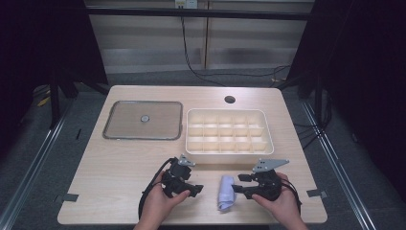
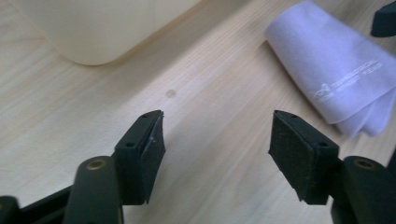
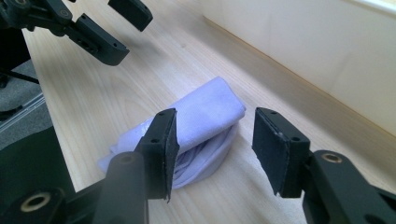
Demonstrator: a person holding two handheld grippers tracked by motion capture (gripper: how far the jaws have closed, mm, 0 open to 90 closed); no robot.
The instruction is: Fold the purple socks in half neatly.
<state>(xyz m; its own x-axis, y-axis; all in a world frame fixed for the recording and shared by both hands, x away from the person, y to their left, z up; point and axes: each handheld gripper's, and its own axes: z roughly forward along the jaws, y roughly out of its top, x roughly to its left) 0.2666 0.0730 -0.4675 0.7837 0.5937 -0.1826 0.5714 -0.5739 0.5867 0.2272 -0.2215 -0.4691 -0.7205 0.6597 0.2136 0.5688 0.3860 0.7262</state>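
Spreading across most of the high view, the wooden table carries everything else, with a small round hole near its far edge. On its far right half sits a cream plastic box divided into many small compartments; its pale wall also shows in the left gripper view and along the right side of the right gripper view. To the left of the box, just beside it, lies a flat clear lid with a grey rim and a small knob at its centre.

Near the front edge, between the two hands, lies a folded pale lilac cloth, loosely doubled over and resting flat on the wood, apart from the box. Faint printed lettering shows on it in the left gripper view.

The left gripper is held low over the table, just left of the cloth, pointing toward it. Its jaws stand wide apart over bare wood, with nothing between them.

The right gripper sits just right of the cloth, pointing left. Its jaws are also parted; the cloth lies just ahead of them, and the pads do not press on it.
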